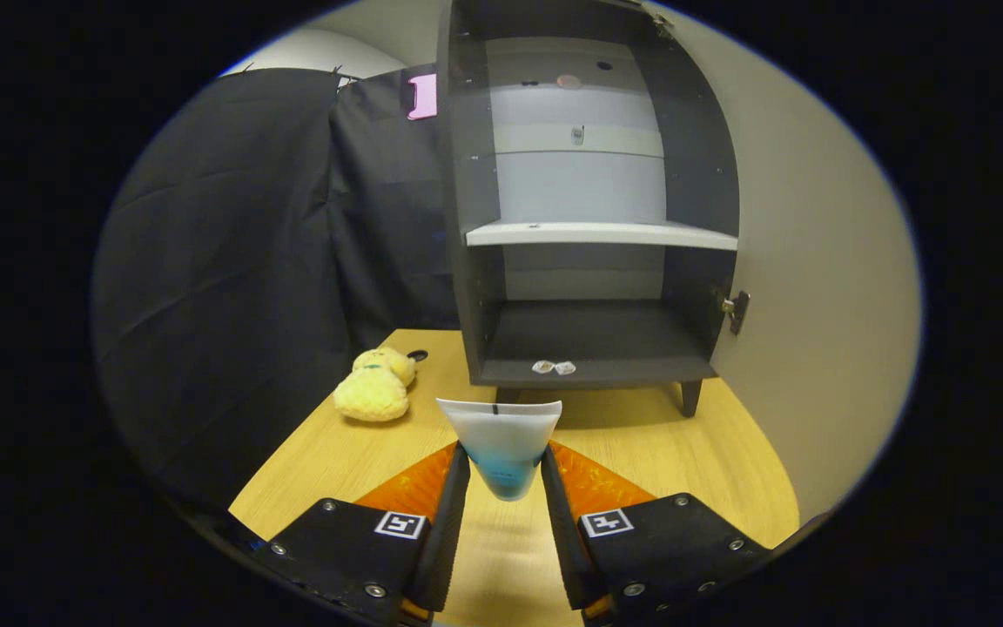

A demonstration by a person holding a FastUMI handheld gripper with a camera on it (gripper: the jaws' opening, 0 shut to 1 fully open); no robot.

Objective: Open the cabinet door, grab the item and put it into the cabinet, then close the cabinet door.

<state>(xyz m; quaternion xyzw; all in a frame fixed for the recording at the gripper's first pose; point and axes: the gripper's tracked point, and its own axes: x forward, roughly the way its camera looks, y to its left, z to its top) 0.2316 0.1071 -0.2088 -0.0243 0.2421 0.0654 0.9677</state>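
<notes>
Gripper view: the claw (503,475) is clamped on a soft tube (501,442), both fingers pressing its sides, crimped flat end upward, held above the wooden desk (684,453). Just beyond stands the dark cabinet (593,200), its door (815,287) swung open to the right, with a pale shelf (602,233) across the middle. A yellow plush toy (375,385) lies on the desk, left of the cabinet.

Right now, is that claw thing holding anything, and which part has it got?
Yes: the gripper holds a soft tube, both fingers pressing its lower blue part.
</notes>
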